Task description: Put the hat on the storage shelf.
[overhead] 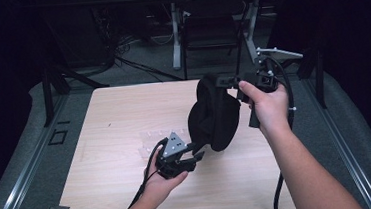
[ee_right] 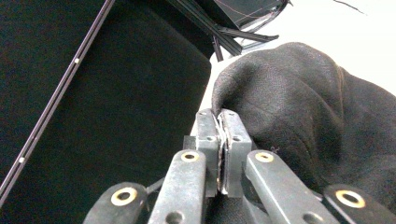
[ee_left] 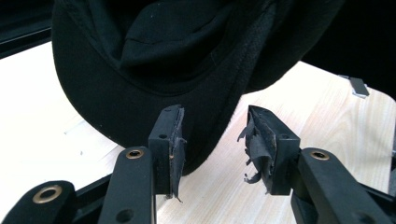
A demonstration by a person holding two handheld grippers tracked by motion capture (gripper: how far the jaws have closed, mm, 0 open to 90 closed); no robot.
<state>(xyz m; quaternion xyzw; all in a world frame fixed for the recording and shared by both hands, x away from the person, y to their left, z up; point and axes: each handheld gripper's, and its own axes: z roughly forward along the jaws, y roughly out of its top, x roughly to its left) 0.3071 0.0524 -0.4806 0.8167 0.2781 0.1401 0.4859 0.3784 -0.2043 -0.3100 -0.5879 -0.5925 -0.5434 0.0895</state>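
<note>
From above, a black cap (overhead: 214,113) hangs over the wooden bench (overhead: 115,125), pinched at its top edge by the right tongs (overhead: 235,82) — the left tongs (overhead: 195,151) sit just under its lower rim. Along the left tongs (ee_left: 214,140), the jaws stand apart, the cap's brim (ee_left: 140,112) just beyond them, ungripped. Along the right tongs (ee_right: 222,140), the jaws are clenched on the cap's fabric (ee_right: 299,121) — held well off the bench.

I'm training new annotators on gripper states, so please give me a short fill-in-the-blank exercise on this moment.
1. The right gripper has its jaws ____ on the black cap.
2. The left gripper has its jaws ____.
3. The cap hangs above the wooden ____.
4. The pads in the left gripper view look ____.

Missing words: shut; open; table; torn
</note>
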